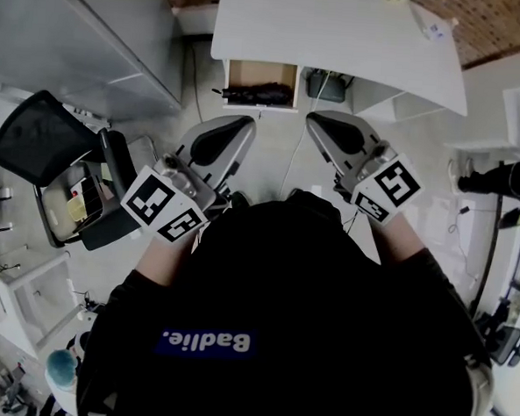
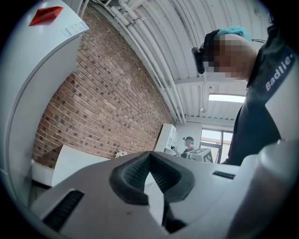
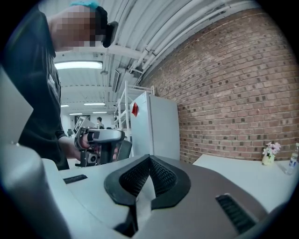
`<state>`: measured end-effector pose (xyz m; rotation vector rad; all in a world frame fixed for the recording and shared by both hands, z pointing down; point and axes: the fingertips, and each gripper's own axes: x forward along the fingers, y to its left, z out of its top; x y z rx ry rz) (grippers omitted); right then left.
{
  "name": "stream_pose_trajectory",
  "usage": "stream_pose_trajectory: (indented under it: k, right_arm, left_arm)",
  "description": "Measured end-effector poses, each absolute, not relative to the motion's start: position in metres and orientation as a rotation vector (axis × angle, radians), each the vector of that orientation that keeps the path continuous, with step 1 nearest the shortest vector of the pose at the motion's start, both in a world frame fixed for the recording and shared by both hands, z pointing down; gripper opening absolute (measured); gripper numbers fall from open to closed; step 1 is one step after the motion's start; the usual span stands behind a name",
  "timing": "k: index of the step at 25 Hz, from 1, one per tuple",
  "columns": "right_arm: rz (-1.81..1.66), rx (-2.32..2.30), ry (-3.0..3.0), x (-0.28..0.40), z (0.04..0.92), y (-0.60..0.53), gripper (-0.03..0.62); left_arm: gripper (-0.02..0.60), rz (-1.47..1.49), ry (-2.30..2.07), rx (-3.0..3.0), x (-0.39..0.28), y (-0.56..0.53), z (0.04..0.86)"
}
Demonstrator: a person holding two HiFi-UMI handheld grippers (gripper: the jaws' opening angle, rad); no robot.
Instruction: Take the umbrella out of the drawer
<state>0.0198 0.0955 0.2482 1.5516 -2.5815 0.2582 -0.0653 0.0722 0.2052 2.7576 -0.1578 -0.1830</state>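
A black folded umbrella (image 1: 258, 94) lies in an open drawer (image 1: 238, 71) with a wooden inside, under the left end of the white desk (image 1: 341, 32). Both grippers are held out level in front of the person, short of the drawer and touching nothing. My left gripper (image 1: 245, 123) (image 2: 149, 156) points at the drawer's front, jaws together and empty. My right gripper (image 1: 314, 118) (image 3: 149, 158) sits to the right of the drawer, also shut and empty. The umbrella does not appear in either gripper view; both look out over the room.
A black office chair (image 1: 36, 136) and a grey cabinet (image 1: 78, 24) stand to the left. A dark box (image 1: 327, 85) sits under the desk, with a cable (image 1: 297, 152) across the floor. A brick wall (image 3: 233, 84) and a white cabinet (image 3: 159, 126) lie behind.
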Motion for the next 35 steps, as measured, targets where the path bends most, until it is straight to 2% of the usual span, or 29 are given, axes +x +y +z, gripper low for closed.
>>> stream_pose_trajectory:
  k: [8,23,35]
  right_arm:
    - [0.251,1.471,-2.583,0.040,0.260,0.065,0.028]
    - [0.307,1.109,-2.679,0.131,0.317,-0.030,0.028]
    - [0.388,0.949,-2.616,0.109,0.395,-0.066,0.029]
  left_arm:
    - [0.002,-0.215,-0.250,2.745,-0.053,0.045,0.206]
    - [0.002,-0.187,-0.703,2.669,0.046,-0.023,0.220]
    - [0.002,-0.177,-0.771,2.577,0.034,-0.061,0.257]
